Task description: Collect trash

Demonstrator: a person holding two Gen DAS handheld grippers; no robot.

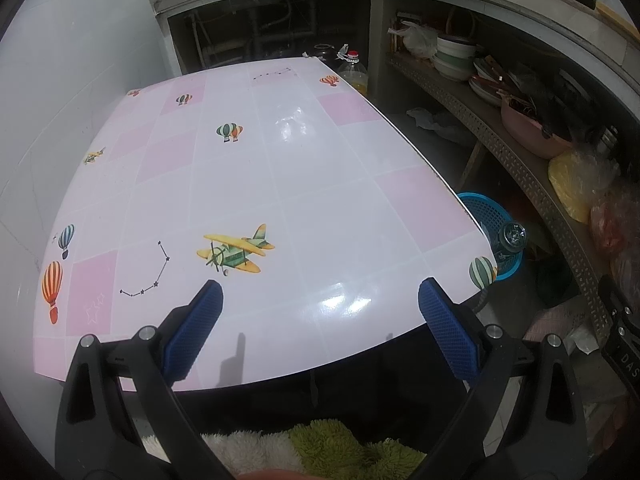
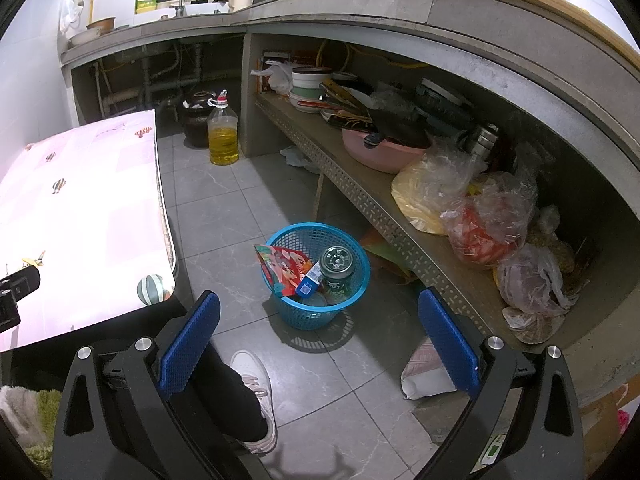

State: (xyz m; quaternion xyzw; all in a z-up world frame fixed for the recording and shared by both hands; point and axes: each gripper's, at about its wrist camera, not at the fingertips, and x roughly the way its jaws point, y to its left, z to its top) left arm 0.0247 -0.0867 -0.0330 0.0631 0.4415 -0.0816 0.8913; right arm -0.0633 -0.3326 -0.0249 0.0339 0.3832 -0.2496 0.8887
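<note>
Both tools were spread wide and empty: the left tool point(image 1: 320, 296) over the worktop point(image 1: 280, 168), the right tool point(image 2: 319, 308) above a blue basket point(image 2: 352, 300) holding a can point(image 2: 338, 268) and wrappers point(image 2: 286, 270).

Oil bottle point(image 2: 223, 136) on floor nr dark jar point(image 2: 198, 118) (under counter).

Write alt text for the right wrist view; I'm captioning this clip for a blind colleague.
The open right gripper hangs over a blue basket on the grey tiled floor, holding a can and a colourful wrapper. A table stands left, a cluttered shelf right.
</note>
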